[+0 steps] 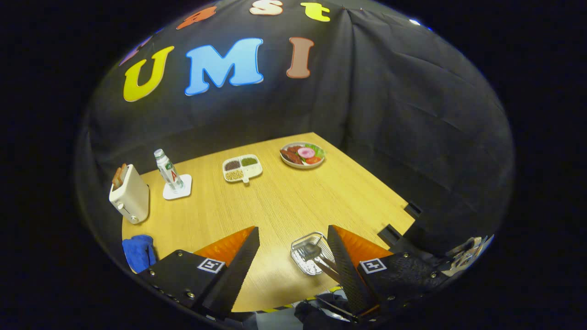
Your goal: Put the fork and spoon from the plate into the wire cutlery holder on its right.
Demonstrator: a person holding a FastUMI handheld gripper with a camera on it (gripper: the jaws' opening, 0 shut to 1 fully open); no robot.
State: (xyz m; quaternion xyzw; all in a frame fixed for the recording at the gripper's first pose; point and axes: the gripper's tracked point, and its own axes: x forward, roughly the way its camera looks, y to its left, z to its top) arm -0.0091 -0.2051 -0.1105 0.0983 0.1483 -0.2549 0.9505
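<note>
A small clear square plate point(306, 256) lies on the wooden table point(284, 206) near its front edge, just inside my right finger point(341, 261). A metal spoon point(312, 250) and a fork point(329, 268) rest on it, their handles running under that finger. My gripper point(293, 229) is open, its fingers spread wide above the table, with nothing held between them. Part of the plate is hidden by the right finger. A pale, wiry object point(467, 252) sits off to the right beyond the table's edge; I cannot tell whether it is the cutlery holder.
At the far side stand a white toaster point(130, 197), a bottle on a white coaster point(169, 176), a divided dish of grains point(241, 168) and a plate of food point(302, 155). A blue cloth point(137, 251) lies front left. Black clamps point(394, 233) grip the right edge.
</note>
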